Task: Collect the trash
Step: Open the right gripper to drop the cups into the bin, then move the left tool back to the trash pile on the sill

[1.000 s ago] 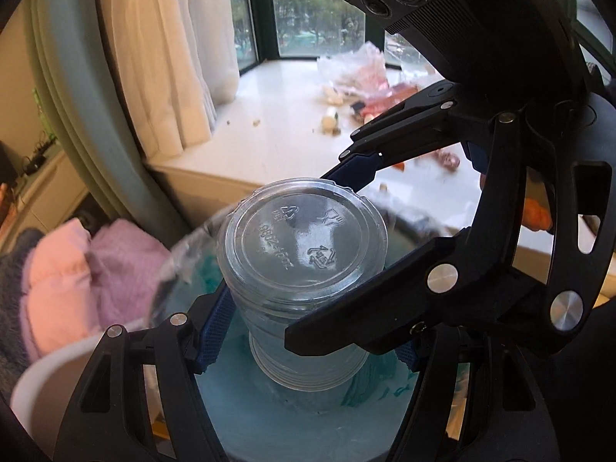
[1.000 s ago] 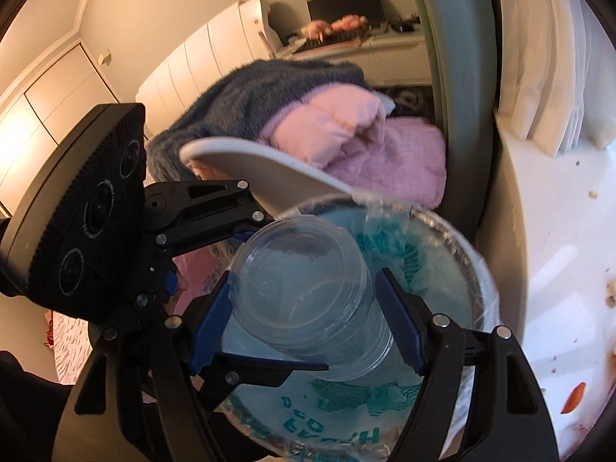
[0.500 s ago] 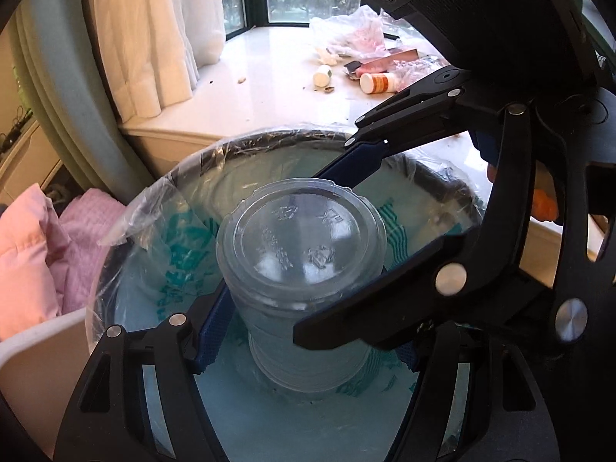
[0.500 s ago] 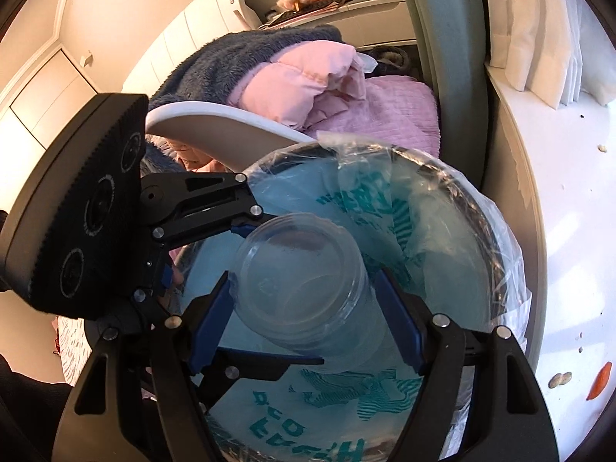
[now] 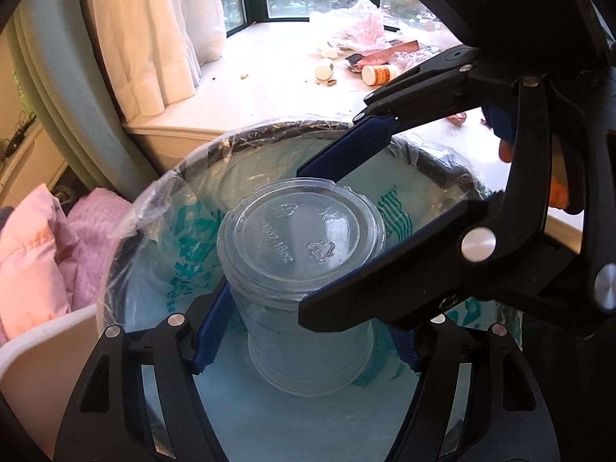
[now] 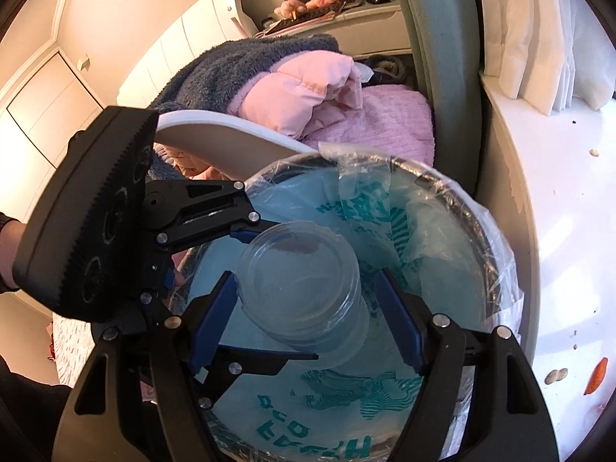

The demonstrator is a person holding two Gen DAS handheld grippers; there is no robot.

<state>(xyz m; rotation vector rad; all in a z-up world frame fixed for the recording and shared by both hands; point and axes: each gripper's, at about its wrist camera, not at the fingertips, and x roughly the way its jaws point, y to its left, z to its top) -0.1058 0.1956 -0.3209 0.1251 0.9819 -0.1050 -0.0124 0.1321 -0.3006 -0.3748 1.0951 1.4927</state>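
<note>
Stack of clear plastic cups (image 5: 300, 269) held over round bag-lined trash bin (image 5: 184, 177). Left gripper (image 5: 304, 331) clamped on stack. Right gripper (image 6: 304, 319) part-open, grip unclear.

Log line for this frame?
clear plastic cup stack | over lined trash bin | between left claw and right claw | grip unclear
</note>
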